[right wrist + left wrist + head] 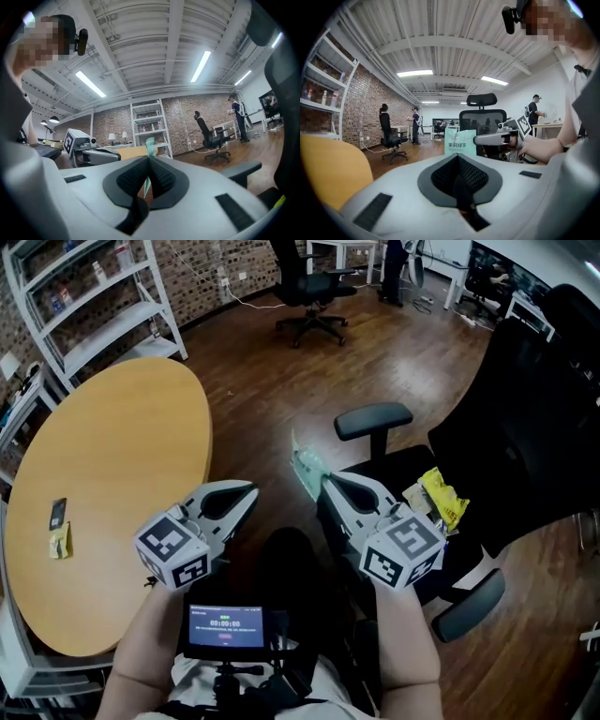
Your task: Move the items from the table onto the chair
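At the far left, a small black packet (58,513) and a yellow sachet (61,542) lie just beside each other near the edge of the round wooden table (122,427). The left gripper (246,495) is held over the table's near edge, well apart from these two items. Its jaws are pressed together and nothing is between them. To its right, the right gripper (328,482) is clenched on the lower edge of a thin green packet (305,465). The packet stands up from the jaw tips over the wooden floor (281,381), between the table and the chair (398,465) and near the seat's front corner. On the seat a yellow bag (445,498) lies, with one more pale item beside it that I cannot identify.
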The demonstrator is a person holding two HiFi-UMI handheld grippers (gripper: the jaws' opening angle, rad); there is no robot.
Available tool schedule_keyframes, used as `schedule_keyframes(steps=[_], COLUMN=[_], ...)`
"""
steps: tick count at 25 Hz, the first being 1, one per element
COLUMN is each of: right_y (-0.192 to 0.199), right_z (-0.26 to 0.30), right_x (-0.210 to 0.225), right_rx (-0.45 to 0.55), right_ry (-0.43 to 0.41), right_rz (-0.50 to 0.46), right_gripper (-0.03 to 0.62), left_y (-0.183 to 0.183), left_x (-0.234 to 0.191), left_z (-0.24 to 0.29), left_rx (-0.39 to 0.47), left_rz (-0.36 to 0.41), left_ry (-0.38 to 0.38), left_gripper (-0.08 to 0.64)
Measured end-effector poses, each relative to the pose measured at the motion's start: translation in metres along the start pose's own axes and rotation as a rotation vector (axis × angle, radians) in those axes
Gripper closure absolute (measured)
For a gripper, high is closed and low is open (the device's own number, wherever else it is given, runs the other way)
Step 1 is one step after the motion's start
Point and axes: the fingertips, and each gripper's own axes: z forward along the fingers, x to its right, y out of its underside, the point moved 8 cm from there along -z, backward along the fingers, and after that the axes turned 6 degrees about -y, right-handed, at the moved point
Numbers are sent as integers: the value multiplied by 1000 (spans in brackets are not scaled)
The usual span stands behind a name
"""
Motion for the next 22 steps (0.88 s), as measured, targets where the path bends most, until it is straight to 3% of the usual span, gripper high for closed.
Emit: schedule_keyframes(steps=[5, 10, 22], right_y=[17, 44, 134], right_z=[-33, -65, -169], right_x=[19, 41, 115], right_rx=[-38, -79, -195], right_ry=[86, 202, 680], right_rz=[30, 87, 270], right_gripper=[586, 586, 586], left_y=[7, 25, 78], left_x=[25, 36, 89], left_z=[37, 64, 111], left_rx=[8, 23, -48], left_rz=[5, -96, -176], left_ry=[103, 172, 325], left_gripper=[549, 549, 549])
